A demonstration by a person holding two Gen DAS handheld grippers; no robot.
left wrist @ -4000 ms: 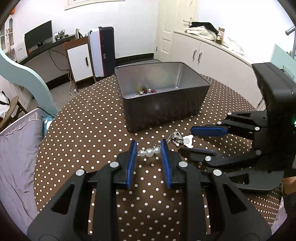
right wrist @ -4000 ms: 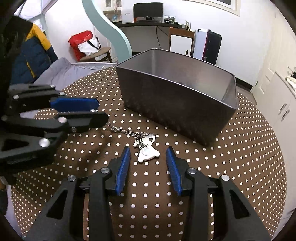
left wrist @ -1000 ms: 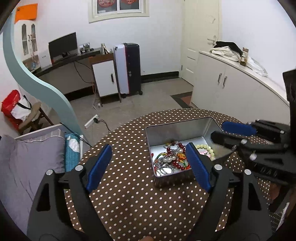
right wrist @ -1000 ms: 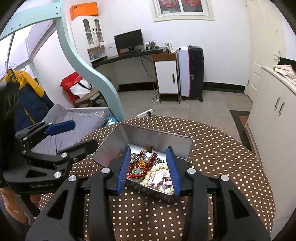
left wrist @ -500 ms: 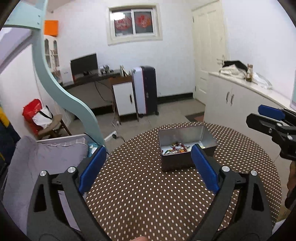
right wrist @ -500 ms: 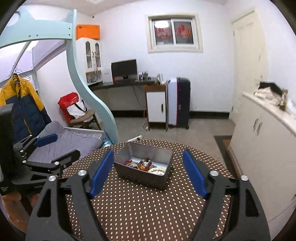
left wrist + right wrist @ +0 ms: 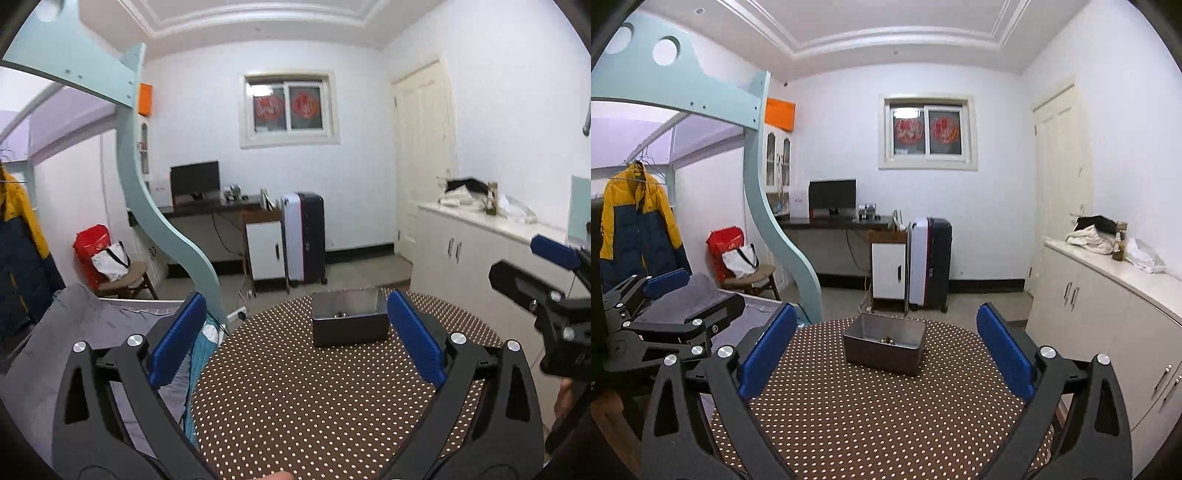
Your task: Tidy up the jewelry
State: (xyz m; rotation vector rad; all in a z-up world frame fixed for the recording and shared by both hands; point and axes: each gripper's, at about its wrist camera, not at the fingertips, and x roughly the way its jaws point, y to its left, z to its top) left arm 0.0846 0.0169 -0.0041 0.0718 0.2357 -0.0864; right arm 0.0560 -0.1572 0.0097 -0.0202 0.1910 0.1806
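Hovering high above the round brown polka-dot table (image 7: 886,424), left gripper (image 7: 293,339) and right gripper (image 7: 886,345) both have jaws spread wide and hold nothing. Grey rectangular metal tin (image 7: 884,347) sits at 12 o'clock on the tabletop, small beaded jewelry pieces (image 7: 886,340) just visible inside; no loose pieces show on the cloth. Looks like the sorting step is finished, so any next move only calls for checking the cloth for strays, grippers kept apart.
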